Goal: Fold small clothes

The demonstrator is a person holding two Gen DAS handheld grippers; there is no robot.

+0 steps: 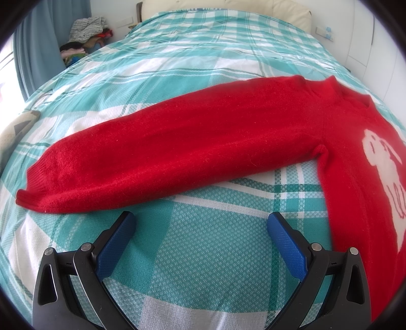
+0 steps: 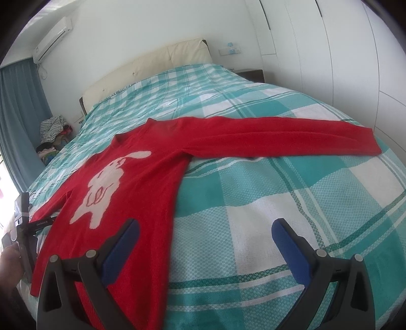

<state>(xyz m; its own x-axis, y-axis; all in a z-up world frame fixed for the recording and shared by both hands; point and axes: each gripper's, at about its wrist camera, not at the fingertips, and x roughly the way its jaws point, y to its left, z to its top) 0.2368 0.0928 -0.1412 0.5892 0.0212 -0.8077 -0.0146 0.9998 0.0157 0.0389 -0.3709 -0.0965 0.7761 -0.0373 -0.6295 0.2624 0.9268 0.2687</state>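
Ahead of your left gripper point(image 1: 201, 219), jaws spread, empty: red sweater point(image 1: 342, 152) sleeve point(image 1: 165, 157) spread flat for folding. Right gripper point(image 2: 205, 226) likewise agape, probably hovering over hem.

Left gripper point(image 1: 201, 223): jaws wide apart, blue pads point(image 1: 115, 247) empty, hovering over bare bedspread point(image 1: 203, 253). Red sweater point(image 1: 342, 152) lies flat on the teal-and-white plaid bed. One sleeve point(image 1: 165, 157) stretches leftward, just beyond the jaws; cuff point(image 1: 35, 187) at near left. Body runs down the right edge, white figure point(image 1: 383, 165) partly cut off by the frame. Collar point(image 1: 330, 88) points far. Clothes pile point(image 1: 83, 38) far left by blue curtain point(image 1: 38, 38). Cream headboard point(image 1: 228, 7) at far end.
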